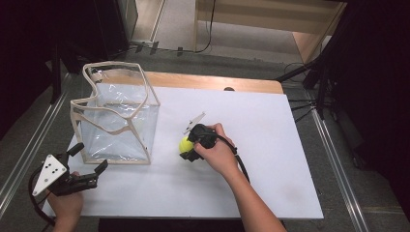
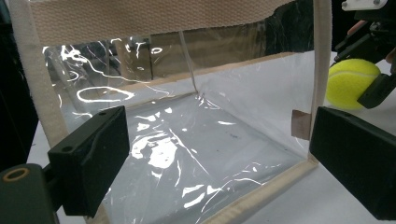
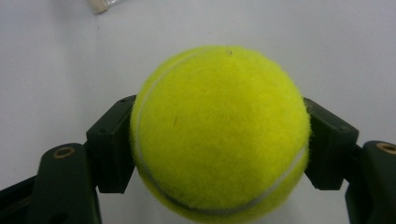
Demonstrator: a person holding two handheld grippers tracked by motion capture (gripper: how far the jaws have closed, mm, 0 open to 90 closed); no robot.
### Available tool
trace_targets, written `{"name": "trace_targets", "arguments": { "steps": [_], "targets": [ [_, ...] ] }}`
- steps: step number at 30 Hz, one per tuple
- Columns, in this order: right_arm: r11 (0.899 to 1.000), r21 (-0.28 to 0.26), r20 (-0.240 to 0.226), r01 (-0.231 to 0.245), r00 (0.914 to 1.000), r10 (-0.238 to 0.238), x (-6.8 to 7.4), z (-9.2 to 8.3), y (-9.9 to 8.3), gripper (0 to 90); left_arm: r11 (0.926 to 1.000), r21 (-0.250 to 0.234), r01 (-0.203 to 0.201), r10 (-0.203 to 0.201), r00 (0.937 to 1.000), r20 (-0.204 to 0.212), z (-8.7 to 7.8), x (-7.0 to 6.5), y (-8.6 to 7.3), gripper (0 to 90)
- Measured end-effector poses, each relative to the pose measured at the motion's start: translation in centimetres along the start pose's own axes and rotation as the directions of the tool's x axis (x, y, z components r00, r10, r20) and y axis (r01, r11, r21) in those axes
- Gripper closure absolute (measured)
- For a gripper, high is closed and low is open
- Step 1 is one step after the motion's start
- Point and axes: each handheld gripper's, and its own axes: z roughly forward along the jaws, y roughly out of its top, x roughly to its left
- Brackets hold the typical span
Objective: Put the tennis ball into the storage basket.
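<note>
The tennis ball (image 3: 219, 133) is sitting low over the white table (image 1: 270, 164), a little right of the clear bag (image 1: 116, 116), and the right gripper (image 1: 188, 145) is clamping it across its widest part, one black jaw pressing each side. From where the right gripper view is looking, the felt is bulging slightly past both pads, so the hold is looking square and centred rather than off toward one end. Whether the ball is resting on the table or already just lifted off it, I cannot quite tell from above.

It is going to handle easily, I think: light, springy, and fuzzy enough that the pads are biting rather than sliding. A hard squeeze would only dent it, not harm it. The one thing to watch is its roundness, since a grip off the middle could make it pop out.

The left gripper (image 1: 89, 171) is waiting near the bag's front corner with its jaws spread wide and nothing between them. The bag is standing upright, floppy plastic with tan webbing around the rim (image 2: 154, 18), and its mouth is facing up.
</note>
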Motion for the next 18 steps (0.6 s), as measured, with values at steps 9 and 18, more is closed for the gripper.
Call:
{"name": "trace_targets", "arguments": {
  "steps": [9, 18],
  "targets": [
    [1.000, -0.005, -0.008, 0.012, 0.9999, -0.012, 0.2, 0.2, 1.0, 23.3, 1.0000, -0.001, 0.001, -0.001, 1.0000, 0.001, 0.0, 0.0, 0.0, 5.3],
    [0.999, -0.015, -0.032, 0.041, 0.9986, -0.041, 0.8, 0.6, 2.5, 23.3, 1.0000, -0.003, 0.002, -0.002, 1.0000, 0.001, 0.0, 0.0, 0.0, 5.4]
  ]
}}
